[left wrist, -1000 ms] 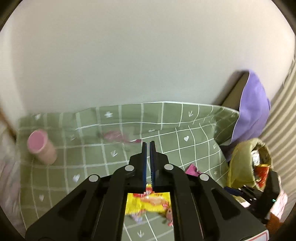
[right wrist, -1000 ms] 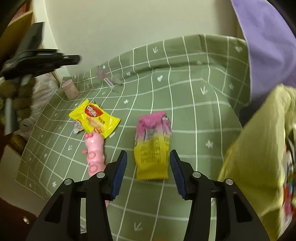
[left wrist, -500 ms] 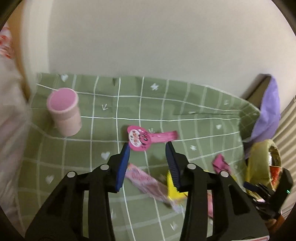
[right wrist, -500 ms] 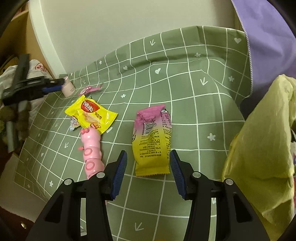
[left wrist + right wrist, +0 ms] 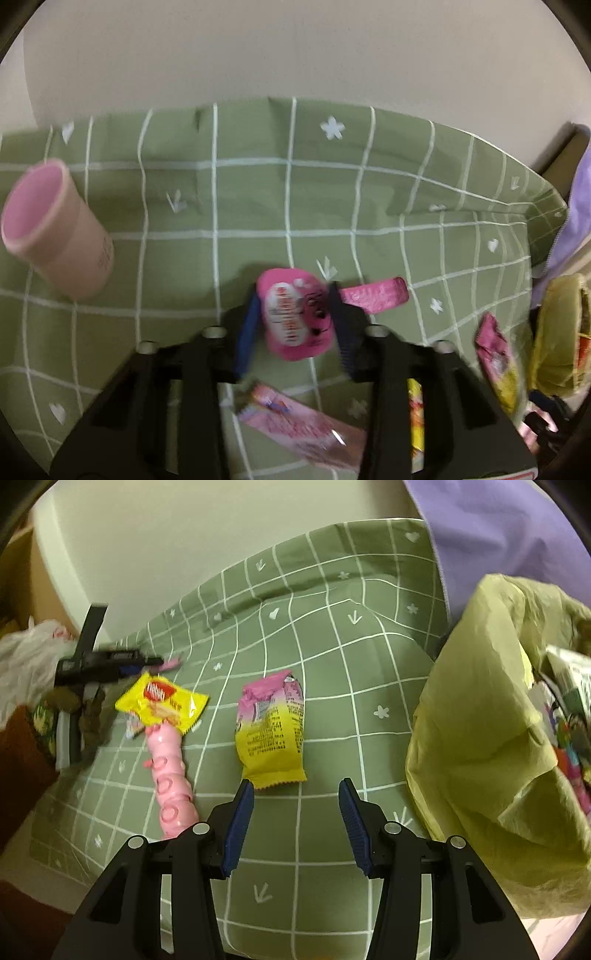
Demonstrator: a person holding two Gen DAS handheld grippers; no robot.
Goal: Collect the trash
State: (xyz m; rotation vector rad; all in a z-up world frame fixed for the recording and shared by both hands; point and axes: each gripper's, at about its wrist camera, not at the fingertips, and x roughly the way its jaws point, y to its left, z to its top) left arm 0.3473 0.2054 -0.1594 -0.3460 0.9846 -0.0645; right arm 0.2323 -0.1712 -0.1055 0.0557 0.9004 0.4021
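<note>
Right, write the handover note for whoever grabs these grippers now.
Left gripper: fingers have just been closing around the round pink lollipop-shaped wrapper; grip not confirmed.
Right gripper: open, empty, hovering just short of the pink-and-yellow snack packet.
Done: the yellow-green trash bag on the right already holds some wrappers.
Left on the green checked cloth: yellow biscuit wrapper, pink caterpillar-shaped toy, pale pink cylindrical cup.

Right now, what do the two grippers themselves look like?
Both match: the left gripper and the right gripper have matte black angular bodies with silver round screw heads and two black fingers lined with ribbed blue pads. No cables or sleeves visible.
</note>
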